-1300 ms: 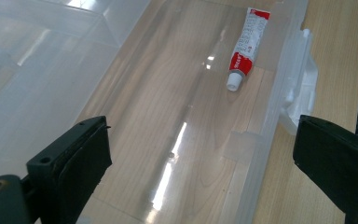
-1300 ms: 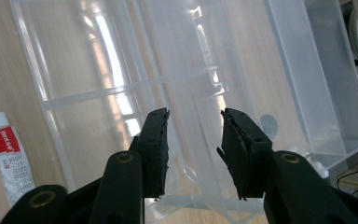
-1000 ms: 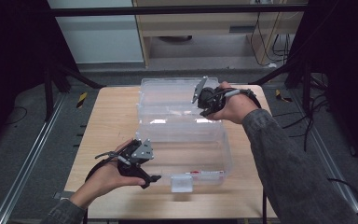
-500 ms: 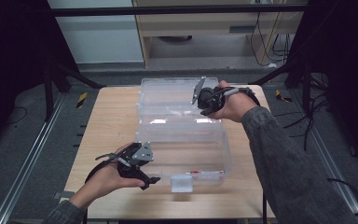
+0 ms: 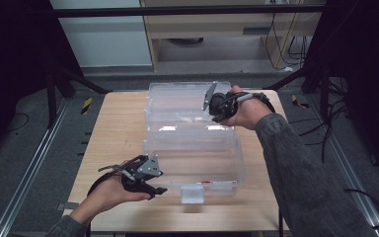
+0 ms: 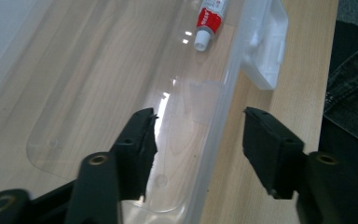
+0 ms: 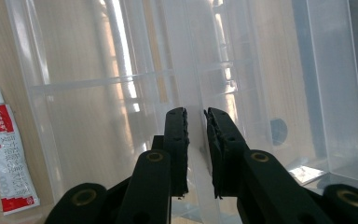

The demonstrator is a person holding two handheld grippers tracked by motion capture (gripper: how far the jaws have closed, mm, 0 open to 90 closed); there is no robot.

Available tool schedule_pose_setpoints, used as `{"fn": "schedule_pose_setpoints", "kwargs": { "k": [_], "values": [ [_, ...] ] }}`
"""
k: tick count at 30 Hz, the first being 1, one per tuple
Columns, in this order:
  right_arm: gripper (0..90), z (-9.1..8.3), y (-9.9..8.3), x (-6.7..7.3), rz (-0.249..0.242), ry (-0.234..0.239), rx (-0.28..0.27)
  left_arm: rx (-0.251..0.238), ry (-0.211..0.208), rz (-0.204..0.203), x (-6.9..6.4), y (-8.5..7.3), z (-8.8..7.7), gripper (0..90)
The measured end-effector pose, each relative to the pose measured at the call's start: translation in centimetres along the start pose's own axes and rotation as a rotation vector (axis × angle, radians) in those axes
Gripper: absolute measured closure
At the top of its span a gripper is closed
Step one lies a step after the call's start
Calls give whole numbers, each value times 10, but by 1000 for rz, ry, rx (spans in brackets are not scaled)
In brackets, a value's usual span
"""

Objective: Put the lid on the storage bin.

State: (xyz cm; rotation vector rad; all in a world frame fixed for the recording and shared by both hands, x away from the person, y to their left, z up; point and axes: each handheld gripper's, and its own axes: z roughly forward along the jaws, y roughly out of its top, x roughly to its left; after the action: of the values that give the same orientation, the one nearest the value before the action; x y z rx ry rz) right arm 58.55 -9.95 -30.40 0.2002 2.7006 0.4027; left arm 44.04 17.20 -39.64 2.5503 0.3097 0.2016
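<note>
At 7 o'clock my left hand-held gripper (image 6: 198, 140) is wide open astride the near wall of the clear box (image 5: 227, 163). At 1 o'clock my right hand-held gripper (image 7: 196, 122) pinches its lid (image 5: 177, 98). I judge closing comes next.

Dim surroundings in the high view, near black at 9 and 3 o'clock; brightest on the wooden table (image 5: 113, 133), lit from overhead. White glare patches on the clear plastic box (image 5: 192, 148) near centre. Soft, slightly grainy rendering throughout. In the left gripper view, glare streak along the box floor toward 12 o'clock beside the red-and-white tube (image 6: 209, 18); near jaws slightly blurred at 6 o'clock. In the right gripper view, strong vertical highlights at 11 to 12 o'clock, washed-out walls, dark shadow at 3 o'clock.
</note>
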Motion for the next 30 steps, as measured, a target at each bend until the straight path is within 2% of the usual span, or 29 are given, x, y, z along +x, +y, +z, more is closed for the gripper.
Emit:
{"fn": "schedule_pose_setpoints", "kwargs": {
  "k": [9,21,24,30],
  "values": [
    [786,-1,0,1,-1,-3,1,50,-10,9,0,0,10,623],
    [792,-1,0,1,-2,-3,-1,60,-29,10,0,-3,16,788],
    [796,-1,0,1,-3,-3,0,58,-21,17,-1,-3,16,791],
    [805,-1,2,2,-11,-1,7,37,-15,1,-2,-5,16,791]
  ]
}}
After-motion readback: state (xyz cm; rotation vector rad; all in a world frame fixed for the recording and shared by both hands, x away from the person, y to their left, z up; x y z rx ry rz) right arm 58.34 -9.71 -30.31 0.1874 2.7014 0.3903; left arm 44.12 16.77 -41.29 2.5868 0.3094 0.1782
